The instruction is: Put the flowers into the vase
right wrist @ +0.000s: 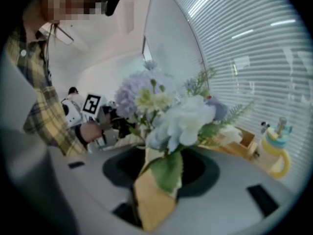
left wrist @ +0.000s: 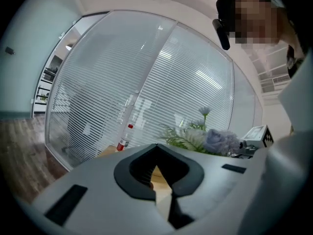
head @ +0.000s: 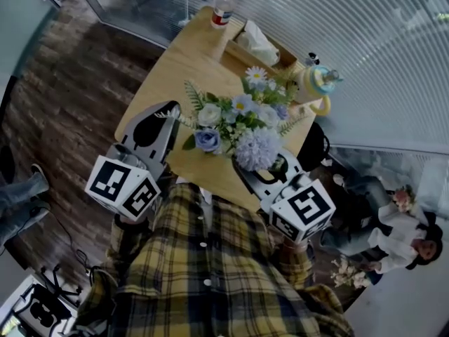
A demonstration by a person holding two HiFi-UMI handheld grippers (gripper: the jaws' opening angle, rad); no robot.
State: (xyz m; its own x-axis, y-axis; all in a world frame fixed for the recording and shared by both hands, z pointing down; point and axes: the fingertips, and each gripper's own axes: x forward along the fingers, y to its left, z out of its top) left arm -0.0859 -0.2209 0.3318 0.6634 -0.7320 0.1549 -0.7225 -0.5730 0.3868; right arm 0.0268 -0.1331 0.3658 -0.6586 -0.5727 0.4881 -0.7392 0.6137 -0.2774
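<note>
On the left, my left gripper [left wrist: 156, 168] sits over the near left part of the table [head: 175, 62], its jaws drawn together with nothing in them. It is just beside the greenery but holds none of it.

In the middle the flowers [head: 242, 121] stand upright as one bunch between the two grippers. The blooms hide the vase, so I judge rather than see that the stems are seated in it.

On the right, my right gripper [right wrist: 156, 160] is at the near side of the bunch with its jaws apart. A leaf [right wrist: 168, 173] and a stem stand in the gap, and the pads don't appear to press on them.

I read this step as letting go and getting clear. I'd keep those jaws wide and back straight out toward the near edge along their own line, so the leaf slips free rather than dragging the bunch over. I'd leave the left gripper close by to steady things, and stay well away from the cup [head: 317, 83] at the far right.
</note>
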